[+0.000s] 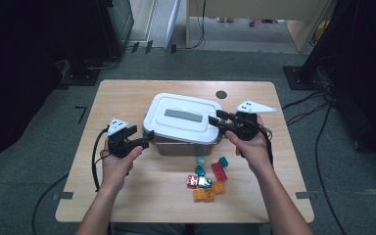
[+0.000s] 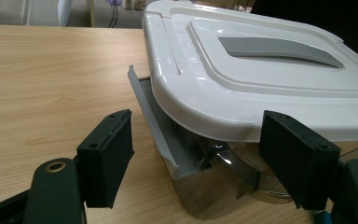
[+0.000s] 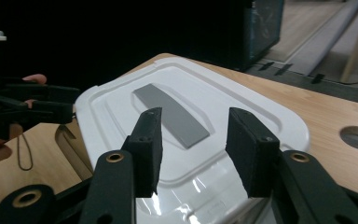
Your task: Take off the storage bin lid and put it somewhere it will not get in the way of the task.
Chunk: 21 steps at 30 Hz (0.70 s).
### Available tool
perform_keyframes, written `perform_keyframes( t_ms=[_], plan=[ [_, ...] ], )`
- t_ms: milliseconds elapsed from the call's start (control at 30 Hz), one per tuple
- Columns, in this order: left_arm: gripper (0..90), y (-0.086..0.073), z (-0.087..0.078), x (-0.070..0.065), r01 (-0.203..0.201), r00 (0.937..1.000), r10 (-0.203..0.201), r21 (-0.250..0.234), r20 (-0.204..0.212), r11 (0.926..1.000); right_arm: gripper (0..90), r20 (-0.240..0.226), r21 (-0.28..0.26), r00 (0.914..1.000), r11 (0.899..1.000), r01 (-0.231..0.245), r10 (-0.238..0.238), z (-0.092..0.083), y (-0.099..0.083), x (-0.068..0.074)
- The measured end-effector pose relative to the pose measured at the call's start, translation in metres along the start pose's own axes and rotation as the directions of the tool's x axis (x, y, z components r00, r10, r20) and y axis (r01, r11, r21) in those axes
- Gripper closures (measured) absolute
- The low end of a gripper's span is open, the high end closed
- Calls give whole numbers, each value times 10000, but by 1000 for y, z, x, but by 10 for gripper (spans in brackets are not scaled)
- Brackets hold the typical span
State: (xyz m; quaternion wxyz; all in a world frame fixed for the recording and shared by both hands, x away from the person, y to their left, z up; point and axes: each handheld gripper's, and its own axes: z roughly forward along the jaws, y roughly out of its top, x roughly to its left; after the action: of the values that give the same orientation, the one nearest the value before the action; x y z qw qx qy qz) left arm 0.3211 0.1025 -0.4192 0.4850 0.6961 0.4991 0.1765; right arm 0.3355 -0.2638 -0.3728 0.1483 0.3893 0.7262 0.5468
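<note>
one clear box (image 1: 183,145) with one white lid (image 1: 182,116) sits at the centre of the high view on the table (image 1: 127,98). the left gripper (image 1: 146,140), jaws wide, reaches its left edge; the right gripper (image 1: 214,118), jaws part open and gripping nothing, hovers over the lid's right edge. about nine small blocks (image 1: 208,177) lie below centre.

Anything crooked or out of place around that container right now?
Yes: the white plastic lid sits tilted on the clear storage box, its left edge lifted off the grey latch flap, which hangs open. Small colourful toy blocks lie scattered on the wooden table.
</note>
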Motion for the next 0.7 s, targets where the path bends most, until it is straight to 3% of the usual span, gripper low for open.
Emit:
perform_keyframes(
  t_ms=[100,167,233,400,533,700],
  plan=[
    [261,0,-1,1,4,10000,-4,2,1,10000,621,-441,62,9955,9964,840,-836,7,8,-2],
    [261,0,-1,2,13,10000,-13,6,15,10000,607,-477,325,9814,9817,1875,-1859,13,13,0],
    [261,0,-1,2,28,10000,-28,-7,23,10000,579,-522,647,9699,9684,2409,-2378,20,18,2],
    [261,0,-3,3,30,10000,-30,-28,32,10000,545,-1476,955,9520,9542,2836,-2681,38,30,6],
    [261,0,-3,3,40,10000,-40,-21,38,10000,535,-1905,1311,9393,9408,3125,-2855,54,37,5],
    [261,0,-5,5,92,10000,-92,-51,32,9999,568,-2783,1922,9053,9049,3797,-3208,75,45,6]
  ],
)
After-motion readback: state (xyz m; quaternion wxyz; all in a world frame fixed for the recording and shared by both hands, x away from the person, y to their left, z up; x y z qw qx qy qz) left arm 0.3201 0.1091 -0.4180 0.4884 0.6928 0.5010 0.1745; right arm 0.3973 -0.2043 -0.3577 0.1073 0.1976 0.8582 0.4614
